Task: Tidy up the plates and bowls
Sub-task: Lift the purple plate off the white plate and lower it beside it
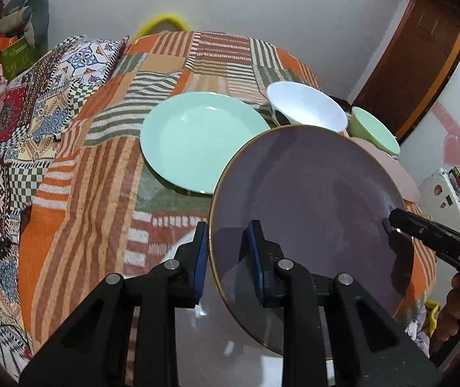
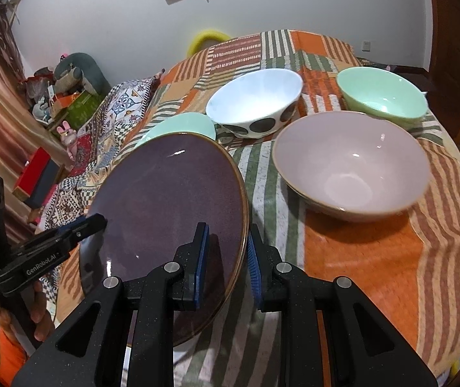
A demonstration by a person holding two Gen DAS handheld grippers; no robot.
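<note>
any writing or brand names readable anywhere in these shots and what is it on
"DAS": white letters on the right claw arm, cut off by the frame edge.
"GenRobot.AI": white letters on the left claw arm.
Small label on the left claw's handle base: too small to read.
Stickers on the white box: too blurred to read.

Mint plate (image 2: 183, 125) (mostly behind purple plate (image 2: 165, 213))

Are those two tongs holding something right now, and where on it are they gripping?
Yes. Both hold the purple plate by its rim: the left tongs pinch its left edge, the right tongs its right edge. It looks lifted and tilted above the tablecloth.
</note>
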